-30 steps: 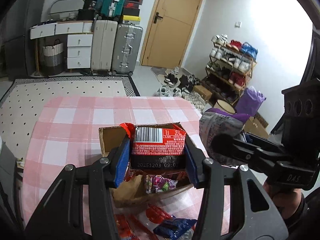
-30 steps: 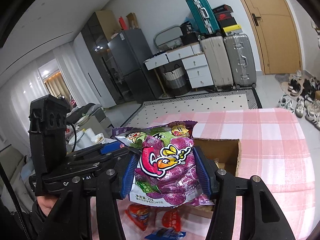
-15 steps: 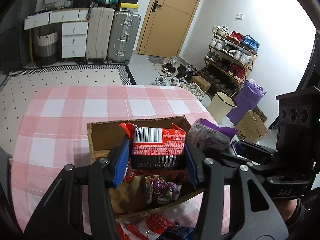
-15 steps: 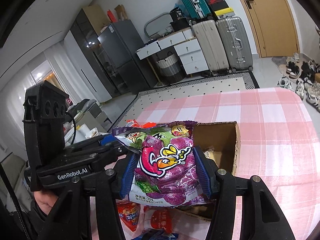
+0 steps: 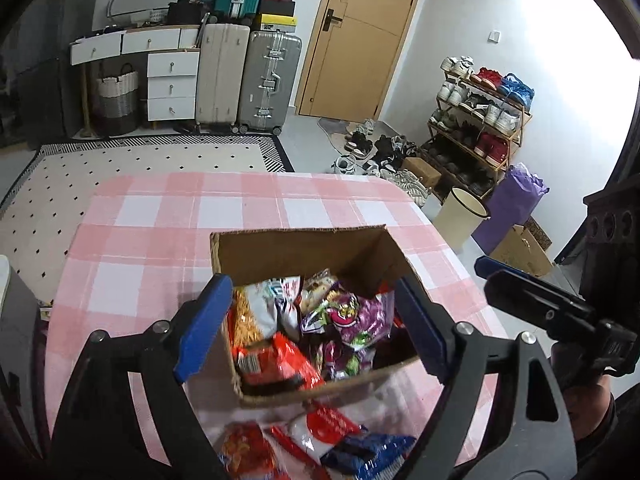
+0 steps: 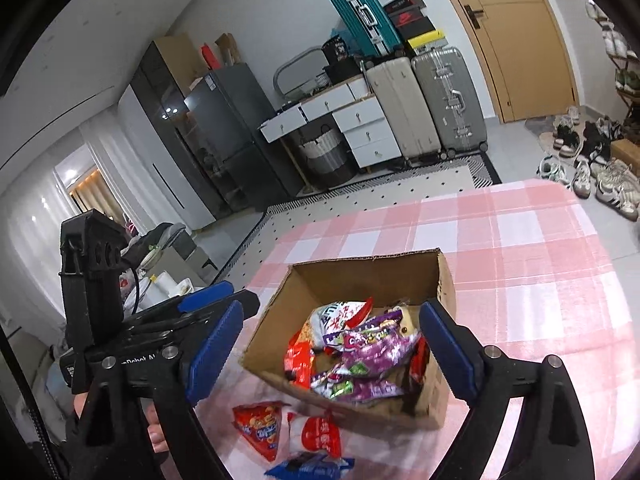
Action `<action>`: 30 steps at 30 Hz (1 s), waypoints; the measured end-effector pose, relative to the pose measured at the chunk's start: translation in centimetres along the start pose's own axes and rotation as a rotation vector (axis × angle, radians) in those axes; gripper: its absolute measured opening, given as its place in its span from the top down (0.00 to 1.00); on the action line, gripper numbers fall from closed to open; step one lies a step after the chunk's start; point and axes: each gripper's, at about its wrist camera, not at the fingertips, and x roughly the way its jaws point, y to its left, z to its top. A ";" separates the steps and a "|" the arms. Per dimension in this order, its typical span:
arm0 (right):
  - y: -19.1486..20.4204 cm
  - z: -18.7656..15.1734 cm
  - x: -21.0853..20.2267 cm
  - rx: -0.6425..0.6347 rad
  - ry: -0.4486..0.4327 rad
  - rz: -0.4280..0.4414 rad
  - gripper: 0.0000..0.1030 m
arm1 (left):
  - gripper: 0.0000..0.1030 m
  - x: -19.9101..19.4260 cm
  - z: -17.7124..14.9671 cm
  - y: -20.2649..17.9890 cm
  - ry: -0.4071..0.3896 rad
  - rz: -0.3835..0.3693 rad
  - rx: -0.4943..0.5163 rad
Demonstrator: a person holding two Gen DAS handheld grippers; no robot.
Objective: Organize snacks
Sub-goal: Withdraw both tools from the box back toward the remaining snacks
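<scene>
Snacks still loose on the table (image 5: 152,216) lie below and nearer than both opening, empty claws: left claw (image 5: 308,328), right claw (image 6: 332,350). Red triangular packet (image 6: 260,430) points toward the cardboard box (image 6: 360,268), closer to the left claw.

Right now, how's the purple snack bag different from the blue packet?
The purple snack bag lies inside the cardboard box, atop other snacks; the blue packet lies outside on the checked tablecloth, nearer the camera. The purple bag shows whole; the blue packet is cut off by the frame edge. Both lie loose, ungripped.
</scene>
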 end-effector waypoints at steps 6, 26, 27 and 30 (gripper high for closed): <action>0.8 -1.8 -2.8 0.005 -0.019 -0.005 0.10 | 0.19 -3.4 -1.7 -1.0 -0.023 -0.018 0.013; 4.3 -7.9 -7.2 -0.063 -0.011 0.023 0.03 | 0.01 -11.2 -9.6 -4.2 -0.075 -0.004 0.021; 4.4 -8.0 -7.2 -0.065 -0.009 0.028 0.03 | 0.01 -11.5 -9.9 -4.1 -0.090 0.004 0.018; 4.5 -9.0 -7.3 -0.071 0.004 0.042 0.02 | 0.01 -11.9 -11.1 -3.5 -0.103 0.031 0.009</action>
